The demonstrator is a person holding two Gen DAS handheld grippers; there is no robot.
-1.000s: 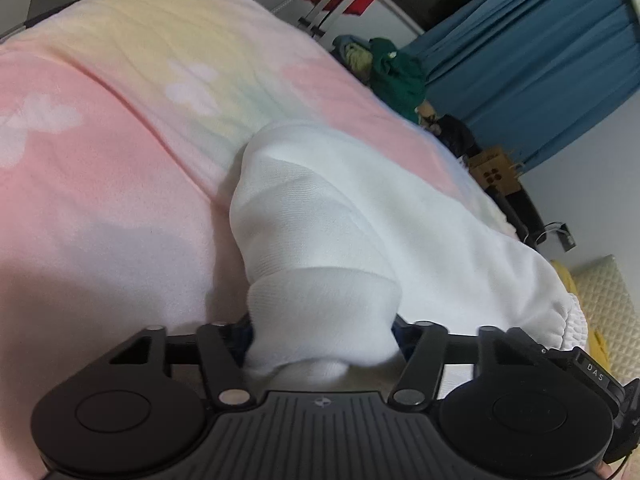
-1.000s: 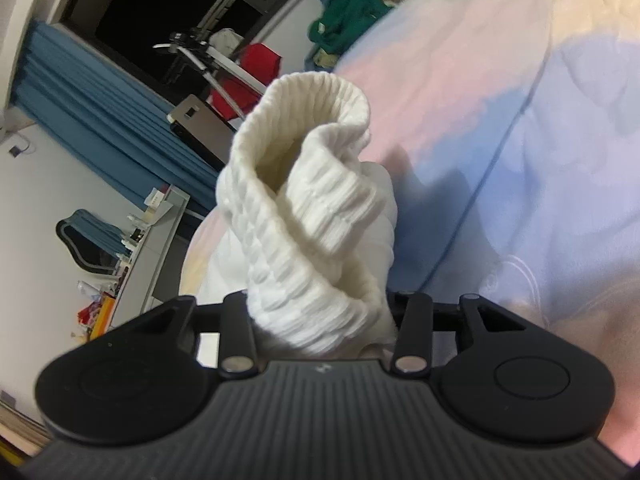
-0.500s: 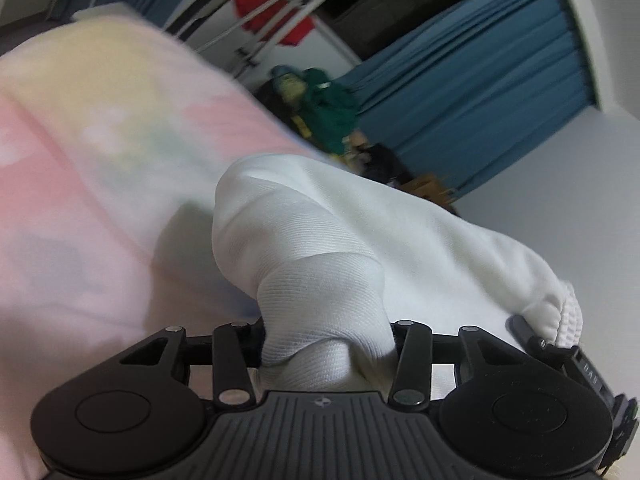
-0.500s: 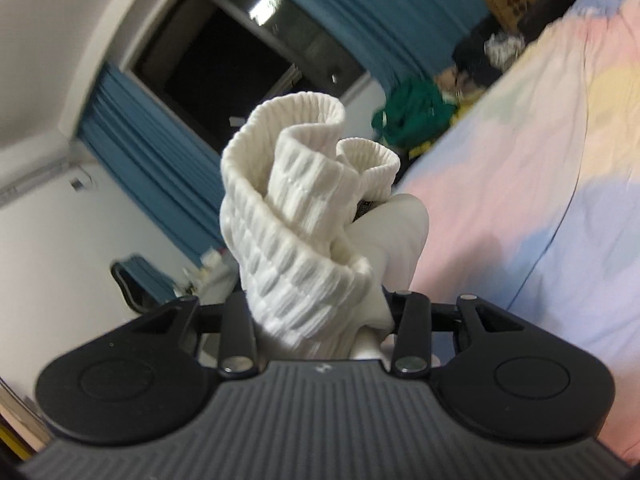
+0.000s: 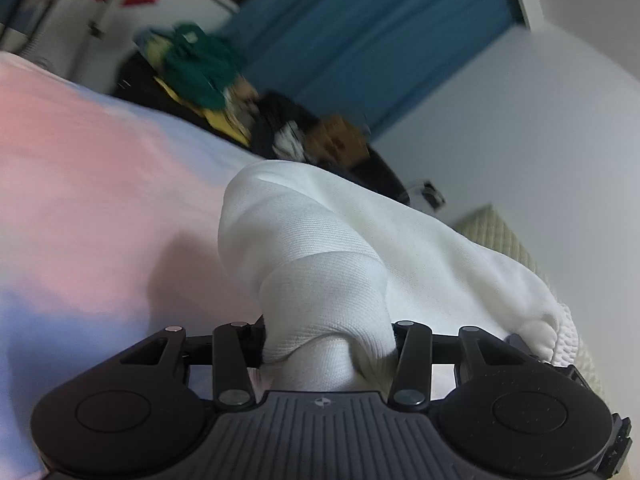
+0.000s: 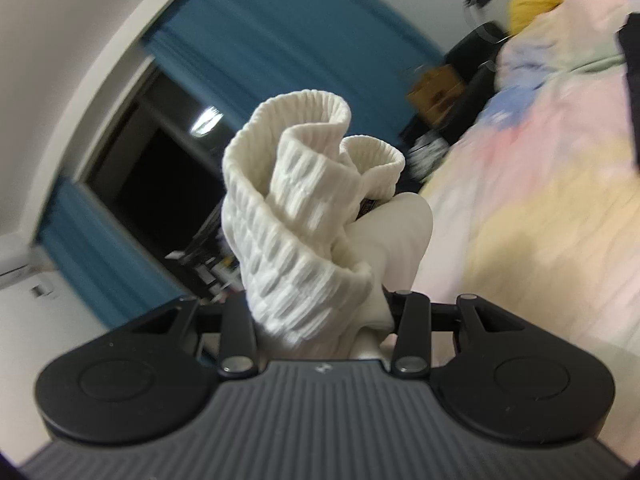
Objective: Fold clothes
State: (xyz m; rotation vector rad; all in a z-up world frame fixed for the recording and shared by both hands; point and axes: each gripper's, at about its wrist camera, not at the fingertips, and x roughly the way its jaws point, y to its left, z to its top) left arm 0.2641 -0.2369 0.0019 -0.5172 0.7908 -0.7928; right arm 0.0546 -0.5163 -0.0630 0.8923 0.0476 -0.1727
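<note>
1. The left gripper (image 5: pixel 328 344) pinches a bunched fold of the white garment (image 5: pixel 320 248), with the cloth pressed between its jaws.
2. From that grip the garment runs forward and to the right, draped above the bed (image 5: pixel 80 200); its ribbed hem (image 5: pixel 566 340) shows at the right edge of the left view.
3. The right gripper (image 6: pixel 322 312) is clamped on the ribbed hem (image 6: pixel 296 216), which stands up in curled folds just ahead of the jaws and blocks the middle of that view.
4. The pastel bed (image 6: pixel 540 200) lies to the right in the right view, with a dark item (image 6: pixel 632 80) at its far edge.
5. Behind are a blue curtain (image 5: pixel 360 40), a green clothes pile (image 5: pixel 196 64), a brown box (image 5: pixel 336 140) and a dark window (image 6: pixel 160 184); all are blurred.
</note>
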